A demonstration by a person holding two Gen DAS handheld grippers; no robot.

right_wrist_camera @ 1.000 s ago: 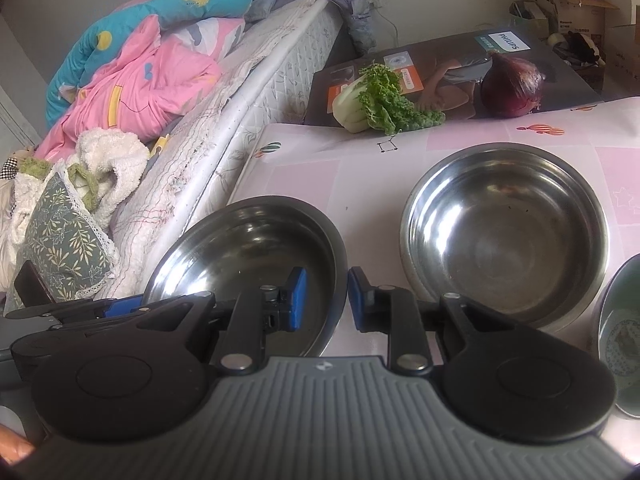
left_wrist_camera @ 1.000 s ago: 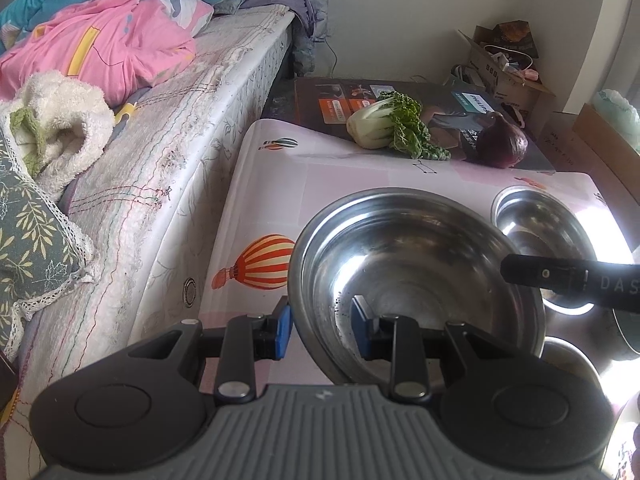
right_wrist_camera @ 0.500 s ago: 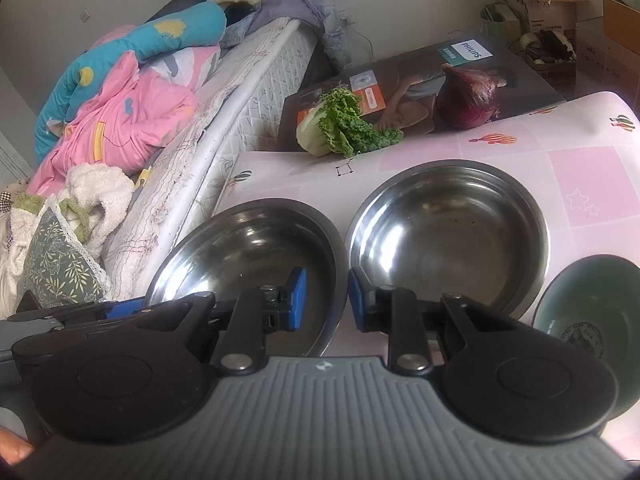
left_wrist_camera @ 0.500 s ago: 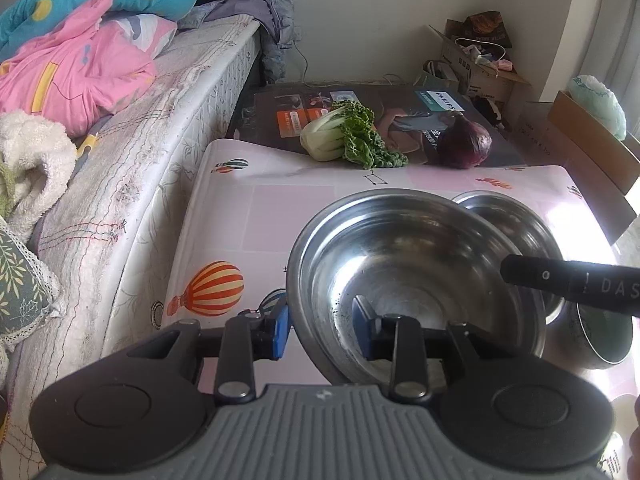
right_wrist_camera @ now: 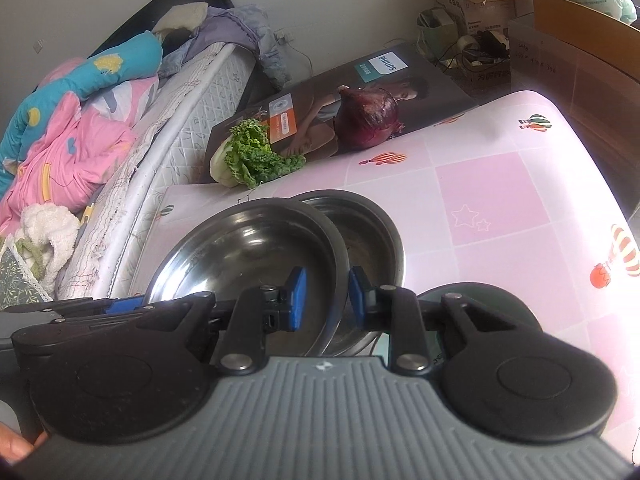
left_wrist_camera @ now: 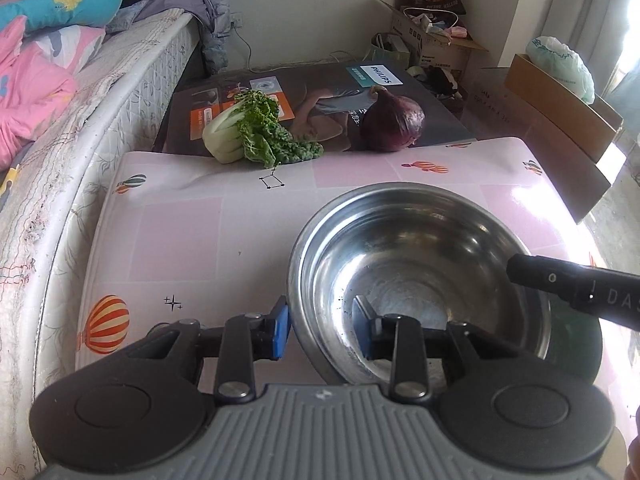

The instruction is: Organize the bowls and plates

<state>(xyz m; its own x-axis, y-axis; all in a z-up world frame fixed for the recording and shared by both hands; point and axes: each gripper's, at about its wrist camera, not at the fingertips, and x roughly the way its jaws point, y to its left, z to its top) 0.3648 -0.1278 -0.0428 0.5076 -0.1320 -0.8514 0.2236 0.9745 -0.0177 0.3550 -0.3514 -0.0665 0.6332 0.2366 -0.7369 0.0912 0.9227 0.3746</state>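
Steel bowl: large shiny steel bowl (left_wrist_camera: 416, 268), scuffed inside, carried over the pink balloon-print table (left_wrist_camera: 180, 232), tilted in the right wrist view.
Left gripper (left_wrist_camera: 322, 330): fingers narrow, clamped across the bowl's near rim, one pad outside, one inside.
Right gripper (right_wrist_camera: 325, 297): fingers narrow, pinching the opposite rim.
Second steel bowl (right_wrist_camera: 372, 236): on the table, partly under the held bowl, rims overlapping.
Green bowl (right_wrist_camera: 516, 316): mostly hidden behind the right gripper.
Edges: bed (left_wrist_camera: 80, 128) along the table's left side; bok choy (left_wrist_camera: 248, 132) and red onion (left_wrist_camera: 394, 124) at the far edge.
Open room: bare tabletop to the left and far right.
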